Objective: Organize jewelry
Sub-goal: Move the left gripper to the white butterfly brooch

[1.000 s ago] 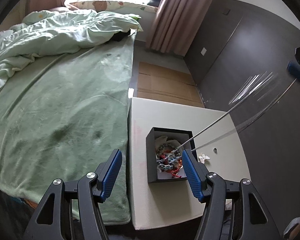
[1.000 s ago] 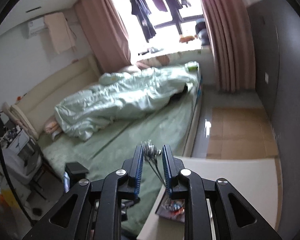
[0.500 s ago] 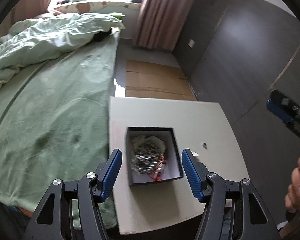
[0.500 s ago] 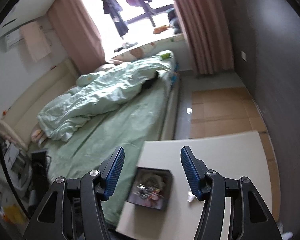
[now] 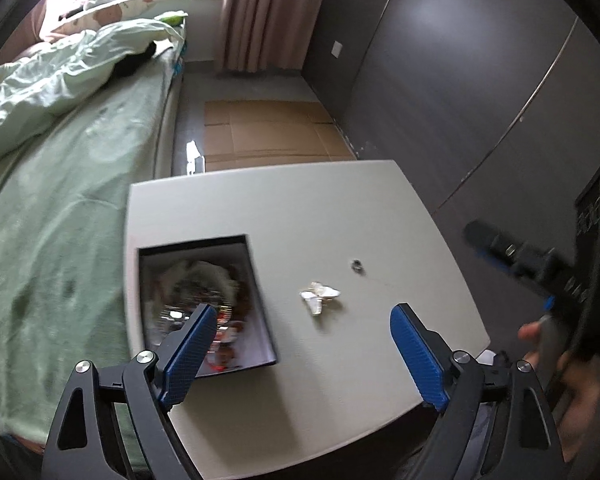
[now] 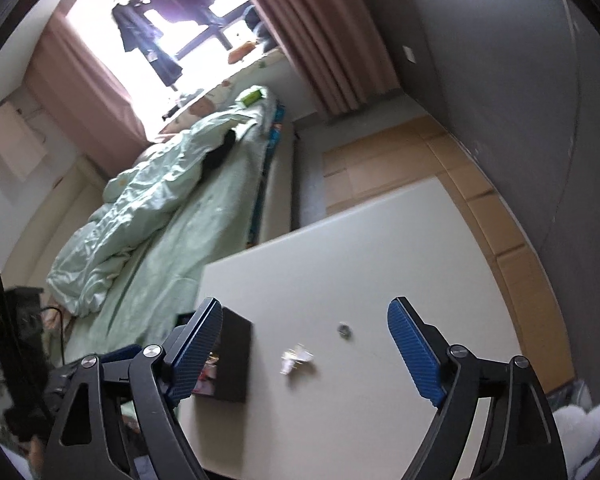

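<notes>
A black open box full of tangled jewelry sits at the left of a white table. A small white butterfly-shaped piece and a small ring lie on the table to its right. My left gripper is open and empty above the table's near side. My right gripper is open and empty; the box, white piece and ring lie below it. The right gripper also shows at the left view's right edge.
A bed with a green sheet and rumpled duvet adjoins the table's left side. Cardboard covers the floor beyond the table. A dark wall runs along the right. Pink curtains hang by the window.
One second ago my right gripper was shut on a long silver chain lifted from the box. It has opened, the chain now lies in the box, and both grippers have swung right.
</notes>
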Demonstrator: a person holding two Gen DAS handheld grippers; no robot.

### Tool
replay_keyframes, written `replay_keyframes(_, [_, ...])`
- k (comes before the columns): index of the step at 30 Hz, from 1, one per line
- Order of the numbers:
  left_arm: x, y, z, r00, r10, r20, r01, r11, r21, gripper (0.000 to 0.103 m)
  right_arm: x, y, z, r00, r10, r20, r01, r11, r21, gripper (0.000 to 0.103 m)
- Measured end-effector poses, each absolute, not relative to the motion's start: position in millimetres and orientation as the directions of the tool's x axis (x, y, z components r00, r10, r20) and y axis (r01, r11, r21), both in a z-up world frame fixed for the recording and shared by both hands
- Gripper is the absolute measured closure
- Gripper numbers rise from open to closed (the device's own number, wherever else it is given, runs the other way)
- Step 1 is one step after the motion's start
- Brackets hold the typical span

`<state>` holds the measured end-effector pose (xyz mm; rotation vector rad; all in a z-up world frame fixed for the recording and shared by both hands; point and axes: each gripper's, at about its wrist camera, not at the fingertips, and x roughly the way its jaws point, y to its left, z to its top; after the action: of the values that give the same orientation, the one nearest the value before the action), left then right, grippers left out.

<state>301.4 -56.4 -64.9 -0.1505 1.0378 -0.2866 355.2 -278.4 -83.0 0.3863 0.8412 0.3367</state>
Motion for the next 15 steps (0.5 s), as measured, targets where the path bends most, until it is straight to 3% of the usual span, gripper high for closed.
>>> replay_keyframes(10, [318.0, -96.5, -86.6, 0.426, -0.287, -0.858, 0.065, 0.956, -0.287, 0.016, 357.2, -322.8, -111.3, 0.626, 0.429, -0.652, -0.034, 0.85, 0.526, 0.018])
replay_keyframes(15, [323.8, -115.5, -94.1, 0.418, -0.229, -0.879, 0.022, 0.97, -0.242, 0.029, 349.9, -346.0, -112.7, 0.644, 0.417, -0.642, -0.003, 0.84, 0.542, 0.018])
